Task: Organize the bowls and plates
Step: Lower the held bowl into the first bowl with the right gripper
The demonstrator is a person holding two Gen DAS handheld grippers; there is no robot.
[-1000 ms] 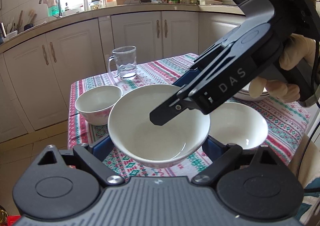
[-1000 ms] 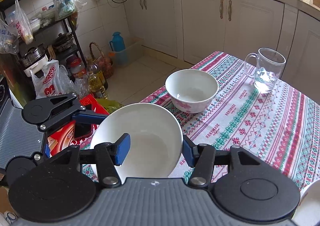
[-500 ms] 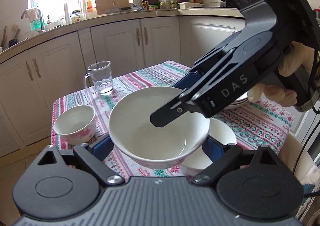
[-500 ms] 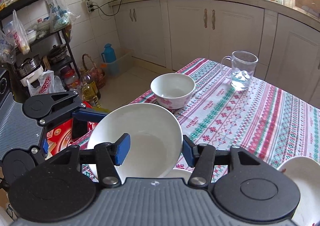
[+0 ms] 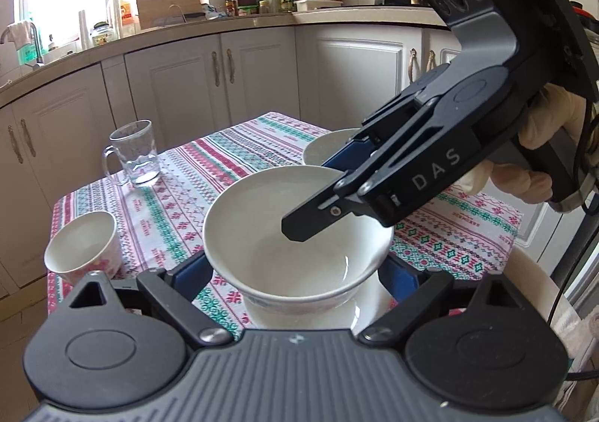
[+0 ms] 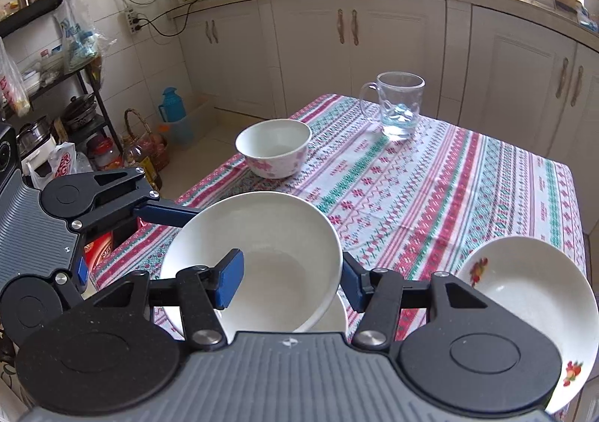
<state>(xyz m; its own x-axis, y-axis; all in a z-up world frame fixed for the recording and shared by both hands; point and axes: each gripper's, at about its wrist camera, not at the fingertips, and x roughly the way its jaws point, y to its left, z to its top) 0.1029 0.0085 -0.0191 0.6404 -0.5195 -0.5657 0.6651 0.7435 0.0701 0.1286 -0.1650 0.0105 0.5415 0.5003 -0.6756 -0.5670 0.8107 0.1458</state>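
Holding one white bowl (image 5: 295,231) between both: left claw (image 5: 295,272) cradles its sides, right claw (image 6: 292,280) pinches its rim. It hangs directly above a second bowl (image 5: 359,313) on the surface (image 6: 430,197); next move is probably straight down.

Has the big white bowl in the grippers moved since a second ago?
Yes. The big white bowl has travelled away from the small floral bowl and now hangs over another white bowl near the table's edge.

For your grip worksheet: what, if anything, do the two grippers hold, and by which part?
Both hold one white bowl: the left gripper grips its outer sides, the right gripper pinches its rim.
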